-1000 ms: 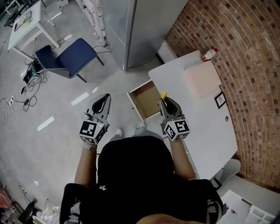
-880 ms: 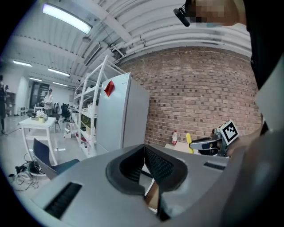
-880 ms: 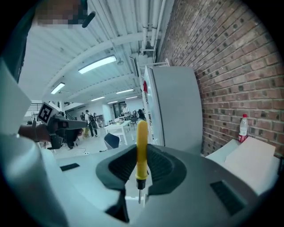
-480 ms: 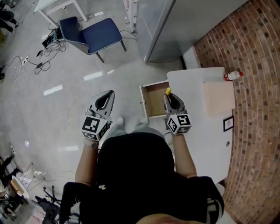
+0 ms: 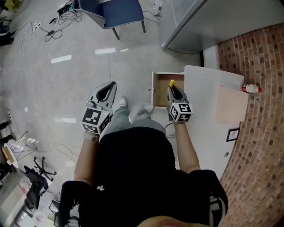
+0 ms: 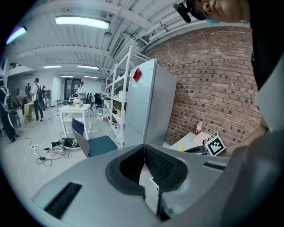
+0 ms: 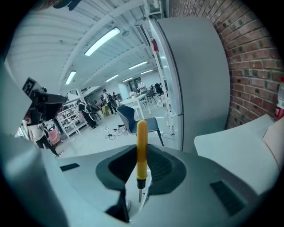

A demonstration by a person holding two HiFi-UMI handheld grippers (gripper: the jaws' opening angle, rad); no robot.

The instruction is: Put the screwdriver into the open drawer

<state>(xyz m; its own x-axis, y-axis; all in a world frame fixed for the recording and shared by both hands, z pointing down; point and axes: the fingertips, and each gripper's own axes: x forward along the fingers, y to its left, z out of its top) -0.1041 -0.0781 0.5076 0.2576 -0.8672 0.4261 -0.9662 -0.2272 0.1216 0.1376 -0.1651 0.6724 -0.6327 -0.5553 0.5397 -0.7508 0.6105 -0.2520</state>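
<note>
The screwdriver (image 5: pixel 171 83) has a yellow handle and sticks out past the jaws of my right gripper (image 5: pixel 171 88), which is shut on it. In the right gripper view the screwdriver (image 7: pixel 141 137) stands upright between the jaws of that gripper (image 7: pixel 142 153), its metal shaft running back toward the camera. This gripper hovers over the right side of the open wooden drawer (image 5: pixel 160 91), pulled out of the white table (image 5: pixel 206 119). My left gripper (image 5: pixel 112 84) is shut on nothing and hangs over the floor, left of the drawer. The left gripper view shows its jaws (image 6: pixel 144 146) closed.
A blue chair (image 5: pixel 120 9) stands beyond the drawer on the grey floor. A tall grey cabinet (image 5: pixel 204 22) sits against the brick wall (image 5: pixel 262 133). On the table lie a tan board (image 5: pixel 231 104) and a bottle (image 5: pixel 250 88). Cables (image 5: pixel 49 26) trail at far left.
The head view has swung round. My right gripper has carried the screwdriver from the table's edge out over the open drawer. The left gripper stays shut beside it.
</note>
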